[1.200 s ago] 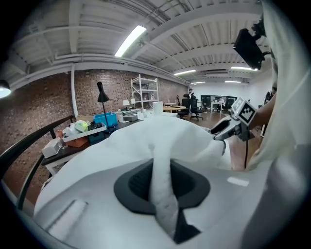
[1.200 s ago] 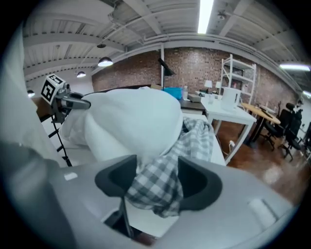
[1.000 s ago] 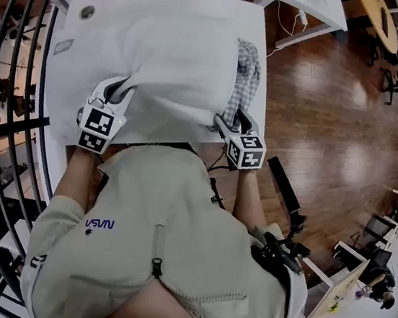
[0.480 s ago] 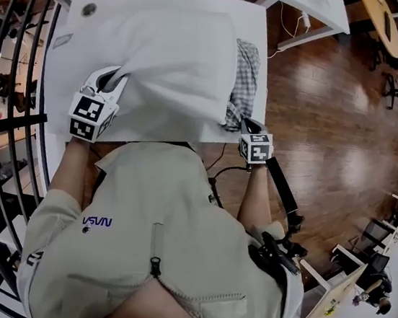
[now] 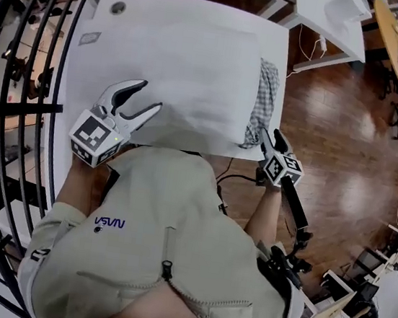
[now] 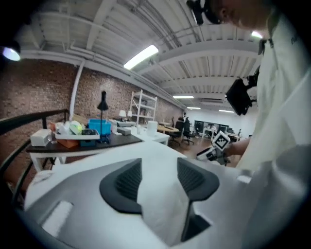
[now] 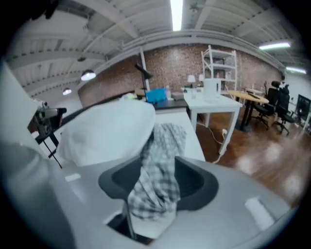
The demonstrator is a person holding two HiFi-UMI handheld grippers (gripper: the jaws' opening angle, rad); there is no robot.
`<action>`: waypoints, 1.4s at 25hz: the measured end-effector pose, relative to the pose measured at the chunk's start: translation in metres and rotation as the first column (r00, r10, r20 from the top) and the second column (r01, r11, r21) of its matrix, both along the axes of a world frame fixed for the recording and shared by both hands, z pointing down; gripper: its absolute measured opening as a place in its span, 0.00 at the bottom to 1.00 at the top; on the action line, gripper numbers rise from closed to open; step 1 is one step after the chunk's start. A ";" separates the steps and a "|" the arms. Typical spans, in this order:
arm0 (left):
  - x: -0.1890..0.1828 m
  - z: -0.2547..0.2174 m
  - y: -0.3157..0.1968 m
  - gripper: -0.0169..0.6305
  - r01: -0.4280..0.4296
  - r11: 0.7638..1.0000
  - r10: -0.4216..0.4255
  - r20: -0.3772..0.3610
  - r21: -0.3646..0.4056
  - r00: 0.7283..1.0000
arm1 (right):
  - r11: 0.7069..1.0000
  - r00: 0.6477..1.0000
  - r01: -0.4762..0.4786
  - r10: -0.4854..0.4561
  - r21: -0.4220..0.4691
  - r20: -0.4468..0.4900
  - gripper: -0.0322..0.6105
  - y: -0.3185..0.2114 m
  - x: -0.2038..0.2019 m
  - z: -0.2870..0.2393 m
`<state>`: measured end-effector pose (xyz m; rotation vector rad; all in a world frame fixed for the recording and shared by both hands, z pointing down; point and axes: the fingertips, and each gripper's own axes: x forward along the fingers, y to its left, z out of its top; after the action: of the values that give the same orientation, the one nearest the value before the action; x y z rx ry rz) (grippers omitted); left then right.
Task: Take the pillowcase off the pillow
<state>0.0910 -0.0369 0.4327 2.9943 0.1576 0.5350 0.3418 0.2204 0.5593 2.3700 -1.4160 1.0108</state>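
Observation:
A white pillow (image 5: 188, 73) lies across the white table (image 5: 79, 73). The checked pillowcase (image 5: 262, 105) is bunched round its right end. My left gripper (image 5: 140, 96) hovers at the pillow's near left corner. Its jaws have just been opening and now stand wide, and in the left gripper view only white pillow fabric (image 6: 160, 204) shows between them. My right gripper (image 5: 272, 137) is at the near end of the checked cloth. Its jaws have just been opening too, and the pillowcase (image 7: 160, 160) hangs loosely between them, beside the pillow (image 7: 107, 129).
A black railing (image 5: 18, 94) curves along the table's left side. Wooden floor (image 5: 345, 152) lies to the right, with another white table (image 5: 334, 20) beyond. A small round disc (image 5: 117, 7) and a label (image 5: 89, 37) sit on the table's left part.
The left gripper let go of the pillow's near left corner, drew back and opened wide. The right gripper moved right to the checked cloth, closed there, then opened. The pillow settled flat.

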 end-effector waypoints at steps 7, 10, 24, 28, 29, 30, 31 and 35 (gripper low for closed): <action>-0.094 0.053 -0.129 0.52 0.557 0.825 -0.564 0.172 0.092 0.807 | 0.950 0.973 0.231 -0.223 0.211 -0.064 0.56 -0.099 -0.009 -0.056; -0.113 0.104 -0.150 0.56 0.600 0.797 -0.595 0.266 0.073 0.758 | 0.932 0.938 0.346 -0.341 0.109 -0.063 0.56 -0.131 -0.032 -0.022; -0.045 0.012 -0.166 0.06 0.476 0.870 -0.489 -0.097 -0.127 0.867 | 0.980 0.933 0.140 -0.084 0.138 -0.350 0.10 -0.158 -0.006 -0.099; -0.009 0.005 -0.157 0.06 0.396 0.913 -0.406 -0.132 -0.096 0.904 | 0.988 0.924 0.042 0.018 0.149 -0.381 0.10 -0.135 0.022 -0.103; 0.000 0.014 -0.155 0.06 0.380 0.921 -0.388 -0.116 -0.082 0.914 | 0.991 0.928 0.029 0.020 0.127 -0.371 0.10 -0.130 0.028 -0.092; 0.007 0.029 -0.154 0.06 0.373 0.926 -0.377 -0.083 -0.065 0.922 | 0.996 0.938 0.027 0.006 0.089 -0.347 0.11 -0.127 0.034 -0.076; 0.013 0.047 -0.155 0.07 0.375 0.926 -0.377 -0.038 -0.049 0.925 | 0.999 0.951 0.031 -0.017 0.042 -0.308 0.13 -0.126 0.039 -0.056; -0.002 0.080 -0.163 0.25 0.480 0.877 -0.479 0.030 -0.006 0.877 | 0.999 0.965 -0.002 -0.010 -0.046 -0.260 0.31 -0.112 0.040 -0.026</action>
<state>0.0891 -0.1999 0.5123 2.8463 -0.5698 0.5078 0.3823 0.1085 0.5331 2.3618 -1.2853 0.6901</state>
